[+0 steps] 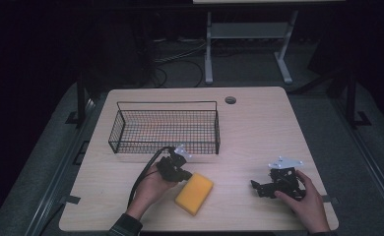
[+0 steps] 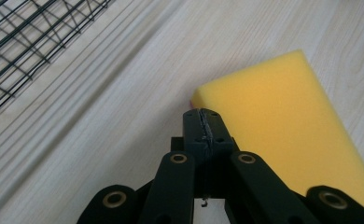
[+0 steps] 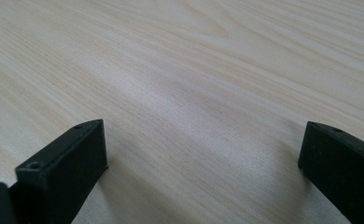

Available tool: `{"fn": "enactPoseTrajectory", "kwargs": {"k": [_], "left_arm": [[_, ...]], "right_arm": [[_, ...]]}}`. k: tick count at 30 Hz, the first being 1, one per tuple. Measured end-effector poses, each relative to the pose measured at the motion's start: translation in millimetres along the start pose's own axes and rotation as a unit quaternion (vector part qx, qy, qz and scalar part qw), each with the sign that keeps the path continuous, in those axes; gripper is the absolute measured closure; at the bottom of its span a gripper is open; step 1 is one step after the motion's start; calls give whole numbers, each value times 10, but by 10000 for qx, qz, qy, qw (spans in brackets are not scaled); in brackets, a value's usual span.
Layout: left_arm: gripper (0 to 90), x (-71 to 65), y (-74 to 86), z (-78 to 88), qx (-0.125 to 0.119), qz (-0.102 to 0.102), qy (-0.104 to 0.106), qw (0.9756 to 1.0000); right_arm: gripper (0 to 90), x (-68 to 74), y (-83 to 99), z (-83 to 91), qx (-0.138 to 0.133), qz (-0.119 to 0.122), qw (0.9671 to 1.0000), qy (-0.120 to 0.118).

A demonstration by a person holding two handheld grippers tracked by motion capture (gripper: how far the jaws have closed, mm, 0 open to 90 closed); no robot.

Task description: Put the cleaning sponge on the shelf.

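Your left gripper (image 2: pixel 203 122) has its jaws pressed together with nothing between them, its tips right at the near corner of the yellow sponge (image 1: pixel 194 192). The sponge lies flat on the table (image 1: pixel 259 123), just in front of the wire basket (image 1: pixel 164 129). Your right gripper (image 3: pixel 203 154) rests low over bare wood well to the sponge's right, jaws spread wide.

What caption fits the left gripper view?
Shut left claw beside a yellow sponge, wire basket nearby.
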State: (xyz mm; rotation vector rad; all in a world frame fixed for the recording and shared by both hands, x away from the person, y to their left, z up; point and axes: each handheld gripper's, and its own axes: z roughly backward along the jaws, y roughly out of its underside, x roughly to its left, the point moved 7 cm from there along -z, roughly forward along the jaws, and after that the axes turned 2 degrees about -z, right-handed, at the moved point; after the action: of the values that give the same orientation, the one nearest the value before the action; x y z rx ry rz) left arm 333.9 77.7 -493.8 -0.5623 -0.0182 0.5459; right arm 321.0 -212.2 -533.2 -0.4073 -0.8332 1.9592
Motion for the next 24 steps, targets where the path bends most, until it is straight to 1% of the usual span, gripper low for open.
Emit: {"fn": "enactPoseTrajectory", "kwargs": {"k": [6,8,13,18,19,22,24], "left_arm": [[896,-35,-55,-45,7,-48,47,10000],[896,-50,-84,-71,32,-126,57,9999],[896,-92,-133,-117,59,-199,103,9997],[896,-125,-180,-150,52,-240,151,9996],[896,-140,-193,-158,23,-205,160,9997],[896,-156,-218,-168,23,-256,173,9995],[896,-163,-226,-167,2,-240,176,9996]], "right_arm": [[3,0,0,0,-1,1,10000,0],[3,0,0,0,-1,3,10000,-1],[3,-1,0,0,-1,7,10000,-2],[3,0,0,0,-1,4,10000,-2],[3,0,0,0,-1,6,10000,-3],[3,0,0,0,-1,5,10000,-2],[3,0,0,0,-1,6,10000,-3]]}}
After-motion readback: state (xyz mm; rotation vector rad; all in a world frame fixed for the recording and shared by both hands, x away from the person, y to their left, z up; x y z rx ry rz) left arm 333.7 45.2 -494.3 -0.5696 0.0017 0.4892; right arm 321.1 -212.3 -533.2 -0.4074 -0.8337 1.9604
